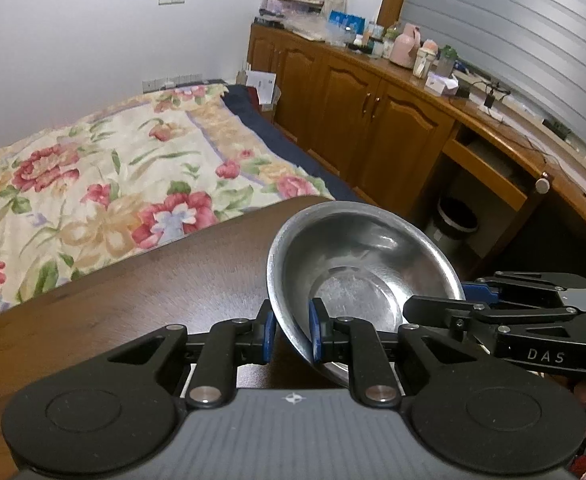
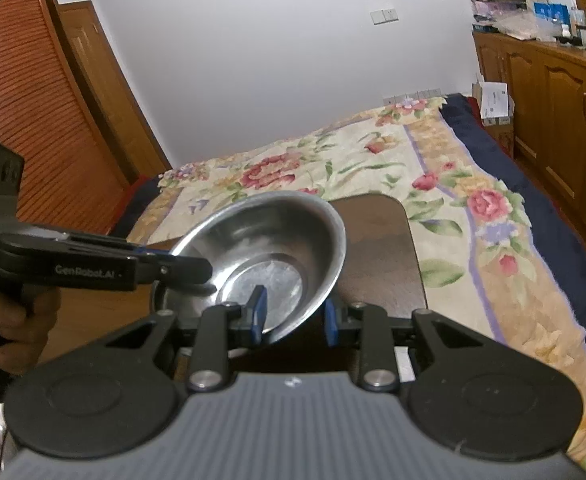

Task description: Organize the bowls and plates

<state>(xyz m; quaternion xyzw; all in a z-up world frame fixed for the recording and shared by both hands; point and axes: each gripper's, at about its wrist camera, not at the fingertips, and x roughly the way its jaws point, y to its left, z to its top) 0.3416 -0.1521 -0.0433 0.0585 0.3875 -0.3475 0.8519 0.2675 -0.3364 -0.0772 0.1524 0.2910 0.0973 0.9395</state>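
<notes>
The bed (image 1: 93, 168) with its flowered cover fills the room behind the dark wooden surface (image 1: 133, 300), and over that surface's near part hangs a steel bowl (image 1: 357, 276), tilted and carried between both tools. The left tool (image 1: 291, 334) is clenched on the bowl's near rim, one pad inside and one outside; the right tool (image 2: 295, 312) likewise pinches the opposite rim, its jaws nearly settled. The step in hand looks like a two-handed lift of the bowl. Something dark and round seems to sit beneath it in the right view, perhaps another dish, though it is mostly hidden. The next move calls for levelling the bowl before setting it down.
</notes>
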